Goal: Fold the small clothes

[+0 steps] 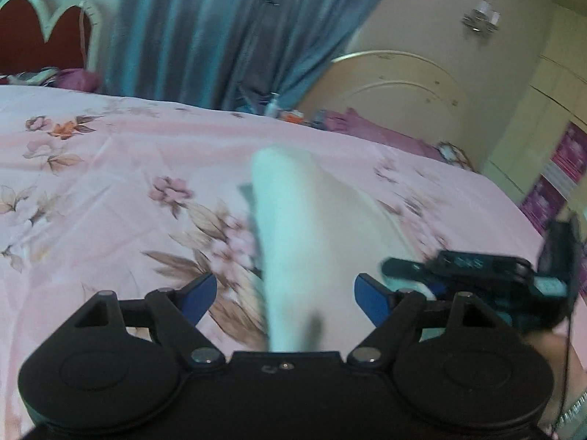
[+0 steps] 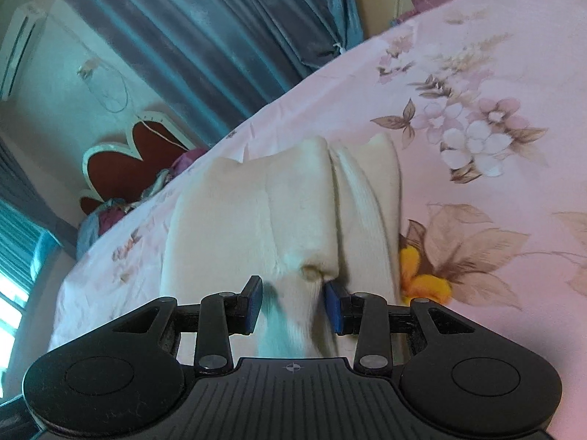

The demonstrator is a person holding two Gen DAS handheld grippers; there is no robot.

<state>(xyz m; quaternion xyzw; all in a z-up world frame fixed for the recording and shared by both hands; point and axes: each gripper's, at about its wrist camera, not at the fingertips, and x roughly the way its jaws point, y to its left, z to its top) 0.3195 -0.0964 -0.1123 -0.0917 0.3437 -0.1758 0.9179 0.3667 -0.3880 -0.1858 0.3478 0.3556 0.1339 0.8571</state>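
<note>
One cream garment [image 2: 256, 212] on the bed [image 2: 495, 55], long axis running straight away from the right tool [image 2: 293, 304] pinching its near edge; left tool [image 1: 284, 299] wide, empty.

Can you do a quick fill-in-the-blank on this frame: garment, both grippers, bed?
1. The cream garment lies on a pink bedsheet printed with ____.
2. The right gripper is ____ on a bunched fold of the garment.
3. The left gripper has its jaws ____, its blue pads clear of the cloth between them.
4. The curtain behind the bed is ____ in colour.

Missing words: flowers; shut; open; blue
</note>
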